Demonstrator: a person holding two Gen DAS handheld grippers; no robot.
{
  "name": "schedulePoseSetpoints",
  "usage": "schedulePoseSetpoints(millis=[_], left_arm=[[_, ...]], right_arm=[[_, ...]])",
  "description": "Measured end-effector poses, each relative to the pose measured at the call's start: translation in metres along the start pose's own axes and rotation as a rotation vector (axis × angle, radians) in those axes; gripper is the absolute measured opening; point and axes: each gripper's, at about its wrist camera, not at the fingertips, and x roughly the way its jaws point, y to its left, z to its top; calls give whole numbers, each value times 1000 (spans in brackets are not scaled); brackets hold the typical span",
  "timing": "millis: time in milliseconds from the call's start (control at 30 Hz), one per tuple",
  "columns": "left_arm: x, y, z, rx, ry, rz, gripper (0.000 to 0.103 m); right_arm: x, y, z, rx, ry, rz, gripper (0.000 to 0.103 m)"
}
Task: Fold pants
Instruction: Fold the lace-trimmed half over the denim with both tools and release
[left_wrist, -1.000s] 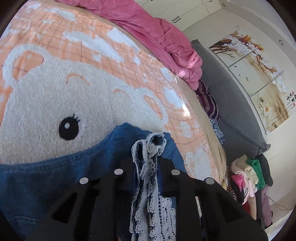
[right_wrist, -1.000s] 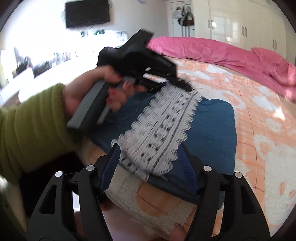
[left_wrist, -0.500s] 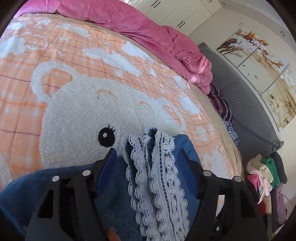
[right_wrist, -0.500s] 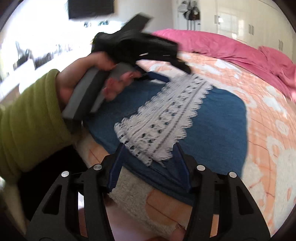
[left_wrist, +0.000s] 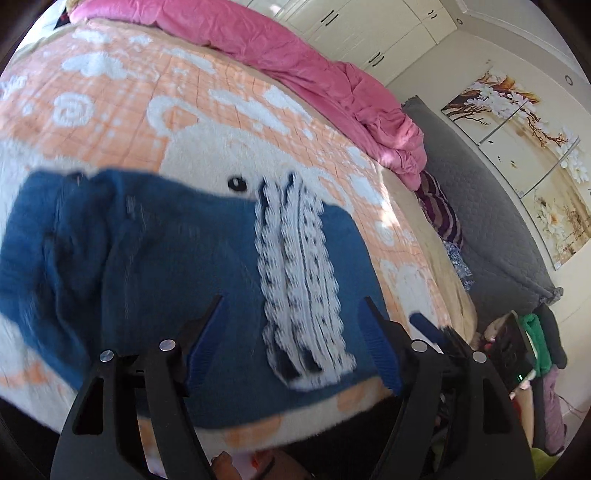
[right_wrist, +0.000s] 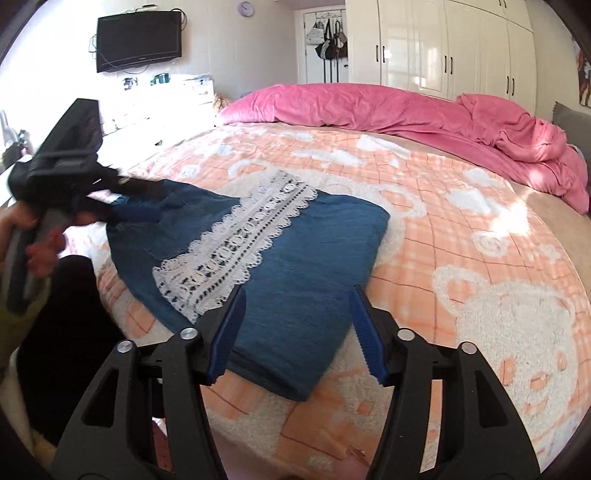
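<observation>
The blue denim pants (right_wrist: 314, 251) lie folded flat on the orange bear blanket (right_wrist: 480, 206), near the bed's front edge. A white lace strip (right_wrist: 236, 243) runs across the top of them. My right gripper (right_wrist: 298, 291) hovers over their near edge, its jaws opening, pads off the cloth. A hand (right_wrist: 37, 236) holds my left gripper (right_wrist: 136, 199) at the pants' far left end. In the left wrist view the left gripper (left_wrist: 293, 299) is drawn back above the pants (left_wrist: 147, 258) and lace (left_wrist: 299, 277), jaws opening, gripping nothing.
A crumpled pink duvet (right_wrist: 406, 107) lies along the far side of the bed. The grey quilted headboard (left_wrist: 498, 229) and a pile of clothes (left_wrist: 535, 332) are beyond the bed's right side. White wardrobes (right_wrist: 461, 48) and a wall television (right_wrist: 138, 40) stand behind.
My left gripper let go of the lace-trimmed end and pulled back; the pants now lie flat. The right gripper drew back a little from the pants' edge.
</observation>
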Motion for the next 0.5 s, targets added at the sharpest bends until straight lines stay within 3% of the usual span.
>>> schedulePoseSetpoints(millis=[233, 500], left_arm=[[18, -6, -33, -52, 86, 34, 71], [41, -19, -38, -51, 90, 104, 69]], right_arm=[[5, -14, -6, 83, 38, -6, 52], [8, -6, -8, 44, 41, 1, 52]])
